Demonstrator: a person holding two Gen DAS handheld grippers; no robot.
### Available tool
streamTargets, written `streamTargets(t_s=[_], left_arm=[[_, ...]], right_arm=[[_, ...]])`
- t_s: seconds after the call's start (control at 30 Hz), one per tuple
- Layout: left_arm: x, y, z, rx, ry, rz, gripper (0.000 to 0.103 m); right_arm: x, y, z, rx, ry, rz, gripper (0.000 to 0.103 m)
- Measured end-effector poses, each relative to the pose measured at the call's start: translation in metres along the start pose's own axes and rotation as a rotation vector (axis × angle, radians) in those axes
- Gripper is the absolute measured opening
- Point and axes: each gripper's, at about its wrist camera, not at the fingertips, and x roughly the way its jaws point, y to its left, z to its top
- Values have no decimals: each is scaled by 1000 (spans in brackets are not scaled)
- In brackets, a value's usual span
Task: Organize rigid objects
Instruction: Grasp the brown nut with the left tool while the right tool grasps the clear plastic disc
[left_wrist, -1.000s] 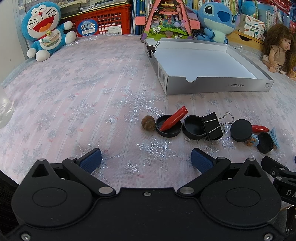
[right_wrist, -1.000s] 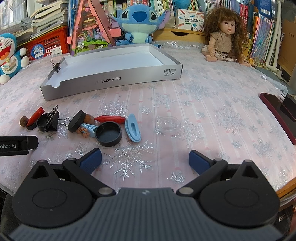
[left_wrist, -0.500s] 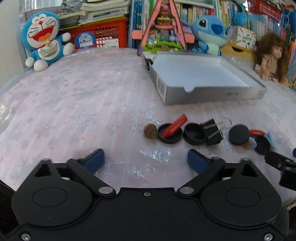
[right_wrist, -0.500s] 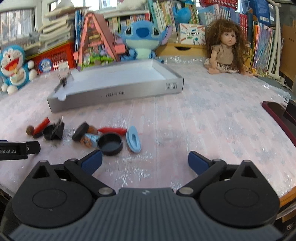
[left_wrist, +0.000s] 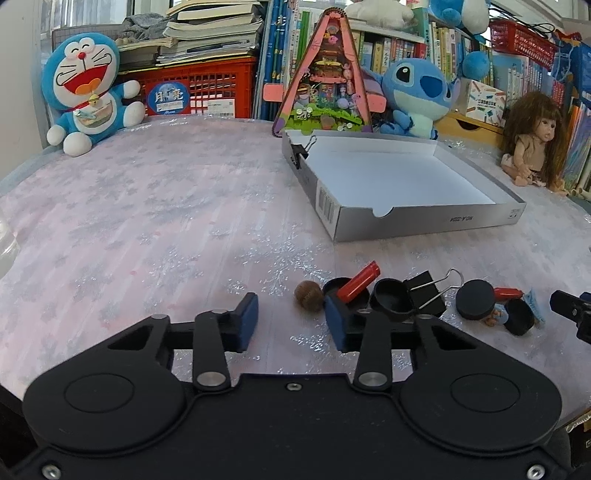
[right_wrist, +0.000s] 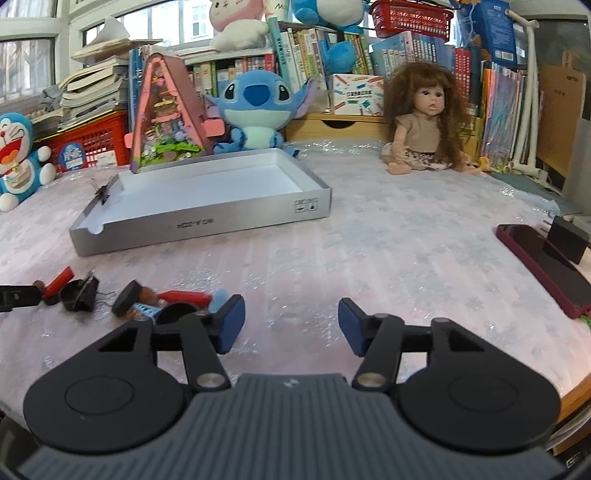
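A row of small items lies on the tablecloth in the left wrist view: a brown nut (left_wrist: 308, 296), a red tube (left_wrist: 358, 281) resting in a black lid, a black binder clip (left_wrist: 424, 291), a black disc (left_wrist: 474, 304) and a black cap (left_wrist: 519, 322). The silver tray (left_wrist: 424, 221) stands behind them, empty but for a clip on its rim. My left gripper (left_wrist: 291, 320) is open and empty just in front of the nut. My right gripper (right_wrist: 291, 325) is open and empty; its left finger hides part of the items, among them a blue clip (right_wrist: 221, 296).
Plush toys (left_wrist: 88, 92), a doll (right_wrist: 424, 118), a pink toy house (left_wrist: 325, 88) and bookshelves line the far edge. A dark red phone (right_wrist: 543, 266) lies at the right in the right wrist view. The table's front edge is close under both grippers.
Both grippers have tilted up and drawn closer to the table surface, and their fingers have narrowed. The items have not moved.
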Motion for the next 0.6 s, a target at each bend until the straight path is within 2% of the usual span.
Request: streamTargets(t_s=[0.1, 0.47, 0.6], left_arm=[[2, -2, 1, 14, -4, -5, 32], [9, -4, 2, 17, -22, -22, 29], [12, -6, 1, 28, -24, -27, 25]], right_arm=[[5, -5, 2, 8, 10, -15, 57], [15, -2, 1, 0, 21, -6, 52], [18, -2, 0, 0, 25, -15, 50]])
